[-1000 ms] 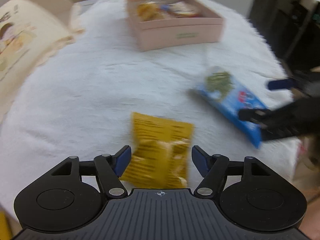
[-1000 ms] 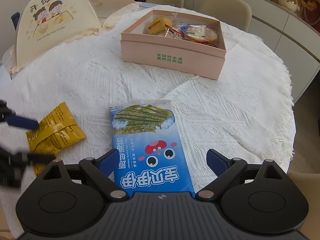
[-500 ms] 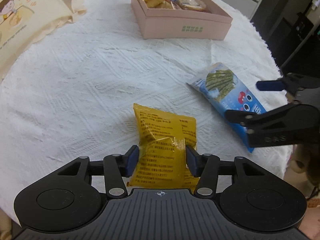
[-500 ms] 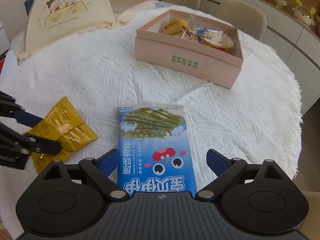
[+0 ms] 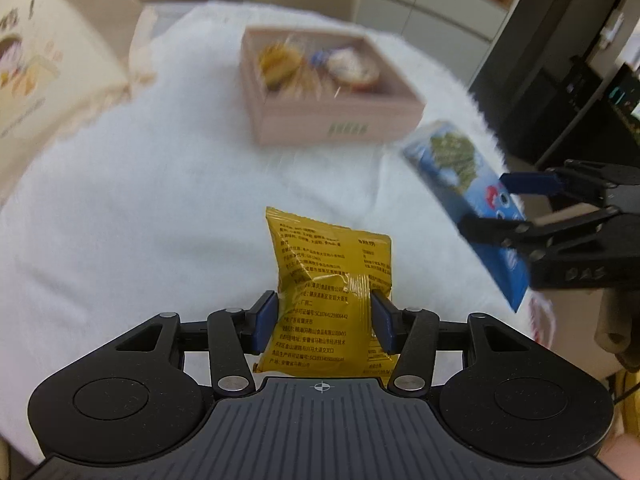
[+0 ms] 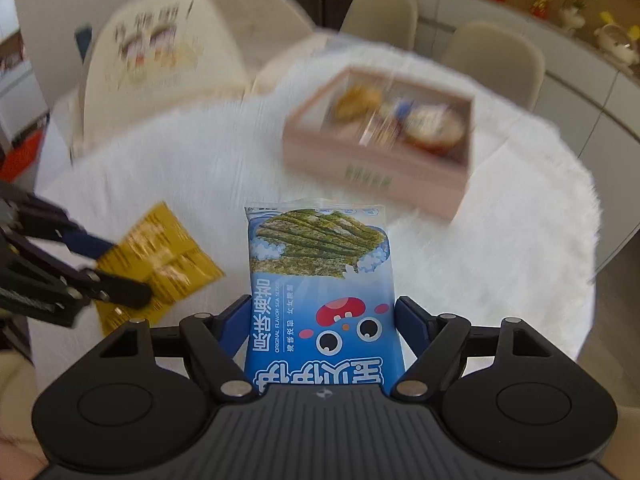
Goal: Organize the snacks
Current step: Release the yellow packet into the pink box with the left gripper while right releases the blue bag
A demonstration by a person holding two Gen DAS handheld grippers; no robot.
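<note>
Progress: both loose packets appear lifted off the round table's white textured cloth [image 6: 500, 272], neither yet in the box; judged roughly midway.
Done: the shallow pink cardboard box [image 5: 320, 132] already holds several wrapped pastries, blurred here.
Left: carry both packets over to the box, well apart from them at the table's far side, and drop them in.
Left gripper [image 5: 324, 320]: clenched on the crinkly yellow foil snack packet [image 5: 328, 276], blue pads pressing its sides so the film buckles between them.
Right gripper [image 6: 320, 332]: its jaws have just been closing; now grasping the flat glossy blue seaweed-snack packet [image 6: 320, 280] across its width.
Yellow packet: small, pillow-shaped, creased, printed with fine black text.
Blue packet: long, rectangular, smooth plastic film, cartoon face and green seaweed strips printed on it; thin, likely to flex.
Box: square, open-topped, matte walls, green print on the front.
Backdrop: cream fabric food cover [image 6: 160, 60] with cartoon print, pale chairs behind.
</note>
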